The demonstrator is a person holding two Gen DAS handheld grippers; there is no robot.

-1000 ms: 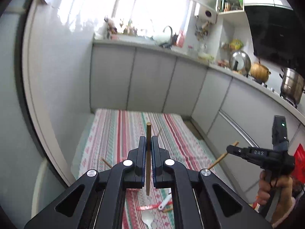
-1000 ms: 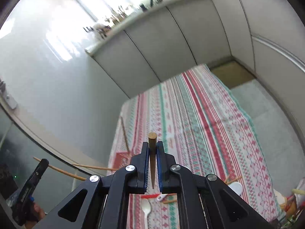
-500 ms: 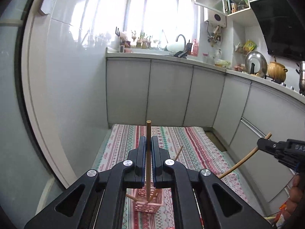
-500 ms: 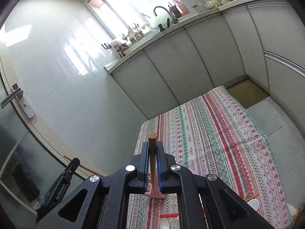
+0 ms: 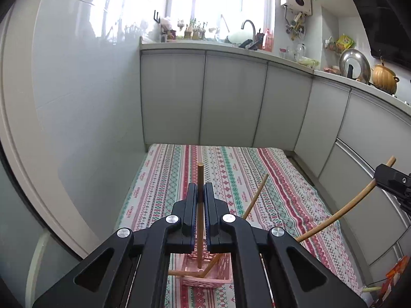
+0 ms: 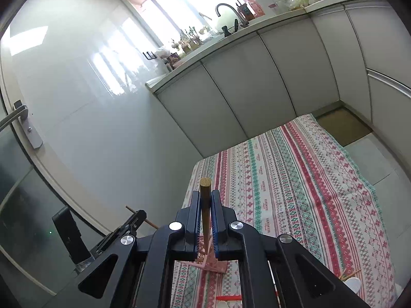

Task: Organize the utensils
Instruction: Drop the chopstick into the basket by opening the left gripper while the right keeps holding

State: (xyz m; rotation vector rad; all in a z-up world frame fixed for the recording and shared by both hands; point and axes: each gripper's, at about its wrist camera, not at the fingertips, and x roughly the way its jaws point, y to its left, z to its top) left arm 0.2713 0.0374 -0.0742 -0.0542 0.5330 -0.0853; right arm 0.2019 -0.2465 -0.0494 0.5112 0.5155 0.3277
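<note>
Left wrist: left gripper [image 5: 200, 197] pinching a chopstick [image 5: 199, 215] upright over pink basket [image 5: 205, 269] | right gripper [image 6: 204, 205] clamps another (cloth [image 6: 295, 179] beyond looks roomy, cabinets [image 5: 231, 102] at far edge)

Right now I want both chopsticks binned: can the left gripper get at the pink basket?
Probably yes. The left gripper, shut on a chopstick, hangs just above the pink basket, with only two chopsticks already inside.
</note>
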